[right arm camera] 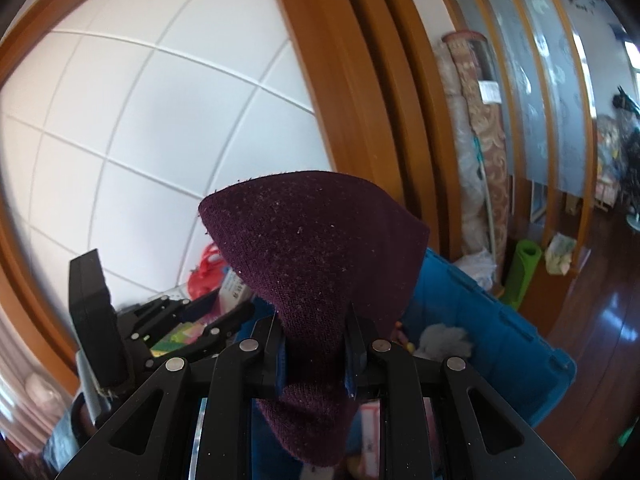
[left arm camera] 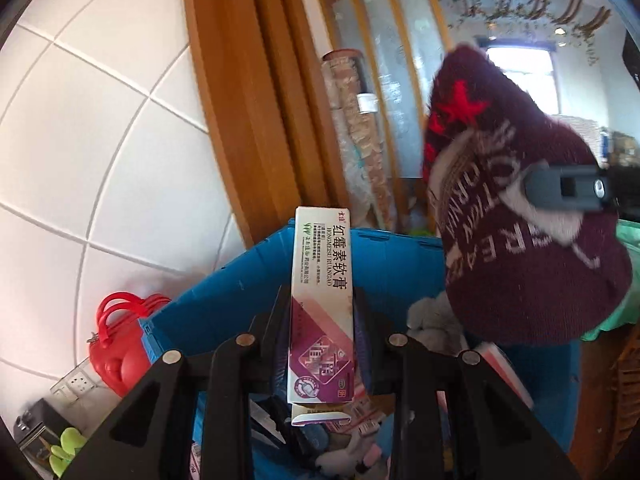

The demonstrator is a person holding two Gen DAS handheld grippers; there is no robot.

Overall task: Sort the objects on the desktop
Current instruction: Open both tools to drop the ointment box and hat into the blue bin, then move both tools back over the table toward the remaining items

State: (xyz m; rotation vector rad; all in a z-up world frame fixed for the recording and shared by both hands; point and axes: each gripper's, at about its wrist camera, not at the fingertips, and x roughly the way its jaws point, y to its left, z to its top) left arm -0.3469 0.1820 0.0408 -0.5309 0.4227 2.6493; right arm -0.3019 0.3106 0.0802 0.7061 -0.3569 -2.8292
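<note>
left gripper [left arm camera: 322,320] clamping light, crushable white-purple cardboard ointment box [left arm camera: 322,304] mid-length | right gripper [right arm camera: 314,340] pinching soft, floppy maroon knitted hat [right arm camera: 316,248] by bunched fabric

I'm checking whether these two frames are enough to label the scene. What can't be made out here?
- Blue bin contents: left wrist view, mostly hidden behind the left gripper and its medicine box.
- Maroon sock: right wrist view, its lower end is cut off between the jaws of the right gripper; its lettering shows only in the left view.
- Red bag: right wrist view, blurred and half hidden by the sock.
</note>
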